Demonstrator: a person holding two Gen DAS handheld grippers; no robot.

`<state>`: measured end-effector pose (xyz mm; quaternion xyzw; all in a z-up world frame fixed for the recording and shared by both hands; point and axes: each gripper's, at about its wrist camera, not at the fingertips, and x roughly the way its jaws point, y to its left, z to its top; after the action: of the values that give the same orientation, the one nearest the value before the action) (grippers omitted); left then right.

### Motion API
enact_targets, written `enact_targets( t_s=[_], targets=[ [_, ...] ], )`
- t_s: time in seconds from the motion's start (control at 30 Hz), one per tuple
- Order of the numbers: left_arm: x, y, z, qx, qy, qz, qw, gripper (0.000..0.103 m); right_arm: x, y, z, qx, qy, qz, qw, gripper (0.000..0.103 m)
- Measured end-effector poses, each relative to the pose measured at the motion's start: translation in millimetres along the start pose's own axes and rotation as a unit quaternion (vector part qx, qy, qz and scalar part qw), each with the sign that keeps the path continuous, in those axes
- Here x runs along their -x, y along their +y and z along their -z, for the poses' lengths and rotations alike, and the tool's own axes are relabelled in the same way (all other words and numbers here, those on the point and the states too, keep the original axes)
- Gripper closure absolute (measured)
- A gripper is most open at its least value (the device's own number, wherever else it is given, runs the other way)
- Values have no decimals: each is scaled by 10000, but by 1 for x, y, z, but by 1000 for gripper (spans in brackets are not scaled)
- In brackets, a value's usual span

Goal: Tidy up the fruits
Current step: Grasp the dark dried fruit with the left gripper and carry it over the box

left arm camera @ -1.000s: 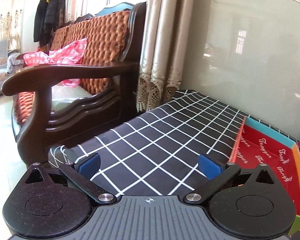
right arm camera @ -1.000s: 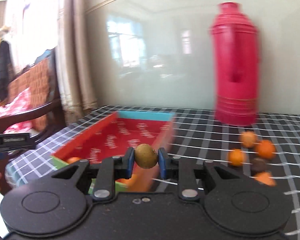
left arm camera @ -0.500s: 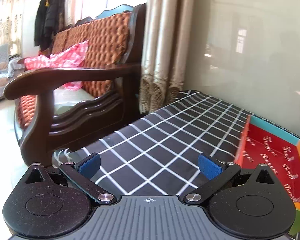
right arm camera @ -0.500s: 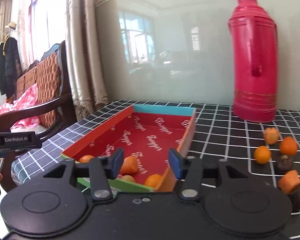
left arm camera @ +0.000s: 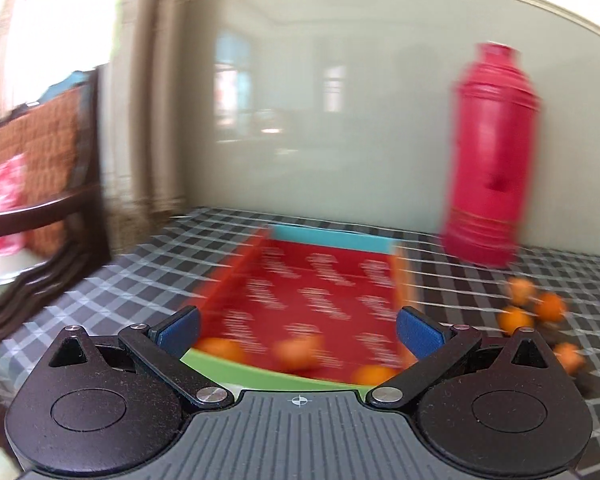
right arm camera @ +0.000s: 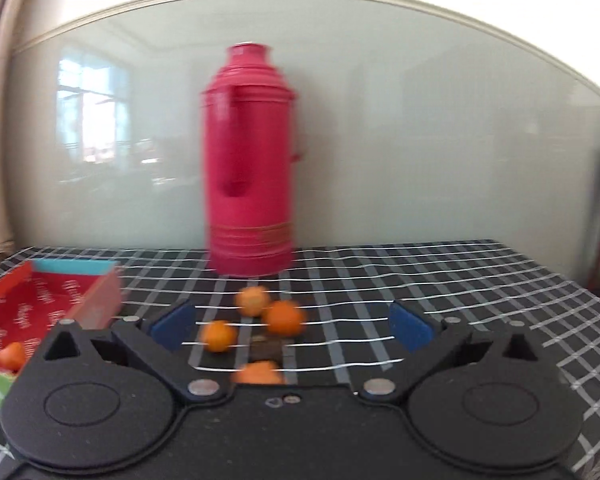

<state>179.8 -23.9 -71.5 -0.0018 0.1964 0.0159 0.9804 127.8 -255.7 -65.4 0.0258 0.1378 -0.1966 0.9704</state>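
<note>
Four small oranges (right arm camera: 219, 335) lying loose on the checked desk (right arm camera: 440, 280) before the red thermos (right arm camera: 248, 168), right gripper (right arm camera: 292, 330) hovering wide and empty; left gripper (left arm camera: 298, 330) equally spread over the red tray (left arm camera: 312, 280). Probably light, soft-skinned; pinching gently across the middle.

Both fisheye cameras are sitting low over the checkered tabletop (left arm camera: 120, 280), each looking forward along its own hand-held gripper toward the glossy back wall. The left view is facing the red tray (left arm camera: 316, 296) close up. The right view is facing the pink thermos (right arm camera: 248, 160). Both views are sharing tray, thermos and loose oranges (right arm camera: 284, 317).
</note>
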Motion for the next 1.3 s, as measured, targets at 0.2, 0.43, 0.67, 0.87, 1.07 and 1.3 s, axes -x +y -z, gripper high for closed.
enact_targets(
  t_s=[0.2,0.43,0.67,0.87,1.07,1.3],
  targets=[
    [3,-81,18,-408,197,717,9964,0,13,-58,4,-446,-58,666,9968,6],
    [2,-153,39,-520,458,1168,9907,1,24,-99,12,-709,-89,875,9936,6],
    [-4,-192,54,-577,802,1385,9854,20,28,-120,20,-829,-4,945,9921,6],
    [-11,-207,60,-559,920,1465,9833,46,29,-131,24,-886,17,1015,9909,6],
    [-12,-218,64,-627,825,1367,9852,67,30,-135,27,-836,45,1057,9909,6],
    [-9,-218,64,-678,690,1292,9869,68,30,-138,27,-851,32,1089,9904,6]
  ],
)
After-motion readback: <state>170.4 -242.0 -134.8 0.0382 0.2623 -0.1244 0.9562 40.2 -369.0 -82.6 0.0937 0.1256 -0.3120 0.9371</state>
